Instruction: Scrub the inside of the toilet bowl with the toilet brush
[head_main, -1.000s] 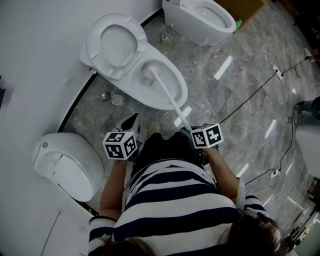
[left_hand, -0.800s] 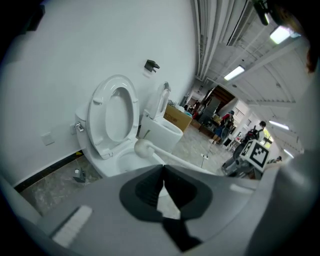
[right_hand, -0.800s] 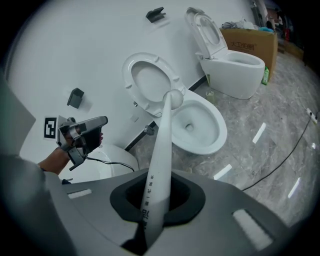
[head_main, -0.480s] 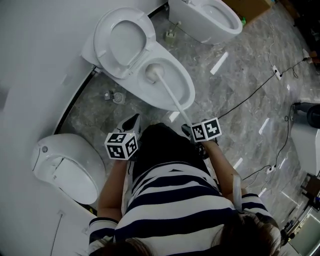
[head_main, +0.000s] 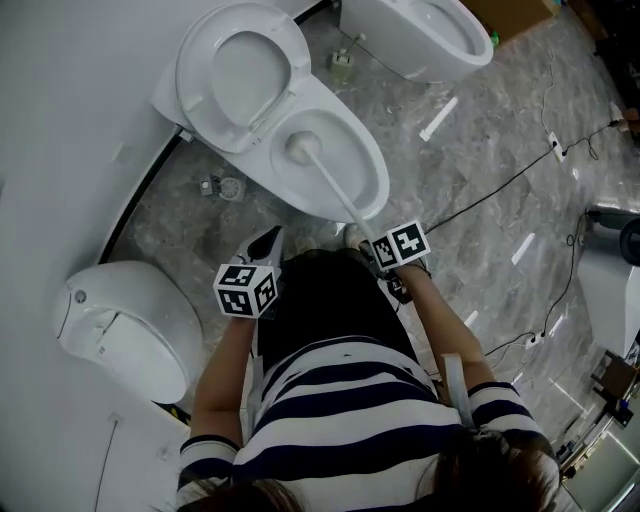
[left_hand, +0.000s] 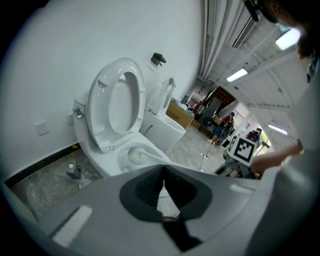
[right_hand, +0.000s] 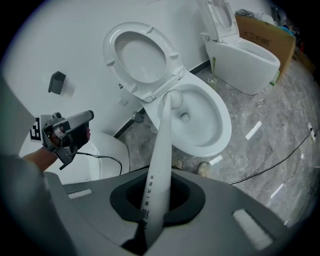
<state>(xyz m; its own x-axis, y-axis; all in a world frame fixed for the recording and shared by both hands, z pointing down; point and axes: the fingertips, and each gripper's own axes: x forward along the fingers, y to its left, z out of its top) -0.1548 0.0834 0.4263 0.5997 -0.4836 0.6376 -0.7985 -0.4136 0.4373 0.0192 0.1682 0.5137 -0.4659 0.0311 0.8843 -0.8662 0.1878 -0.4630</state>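
Moved nearer the front rim of the bowl (head_main: 376, 185) than a second ago is the right gripper (head_main: 376, 254). The brush head (head_main: 299, 147) is kept at the back of the bowl, near the hinge.

At far left in the head view a closed toilet (head_main: 130, 320) is seen against the wall (head_main: 60, 120). Just right of it the left gripper (head_main: 268, 240) is held over the floor (head_main: 190, 225), short of the bowl. In the left gripper view its jaws are seen brought together, with nothing between them.

The seat (head_main: 193, 80) is raised against the wall. The brush (head_main: 338, 195) is laid slantwise across the bowl. Its head is down inside at the back, and its white handle (right_hand: 161, 140) passes above the front rim. The handle's near end is clamped between the jaws of the right gripper. In the right gripper view the handle is seen running straight out from between them to the head.

Further right a second toilet (head_main: 420, 45) is cut by the top edge, and a cable (head_main: 500, 188) is trailed over the grey floor.
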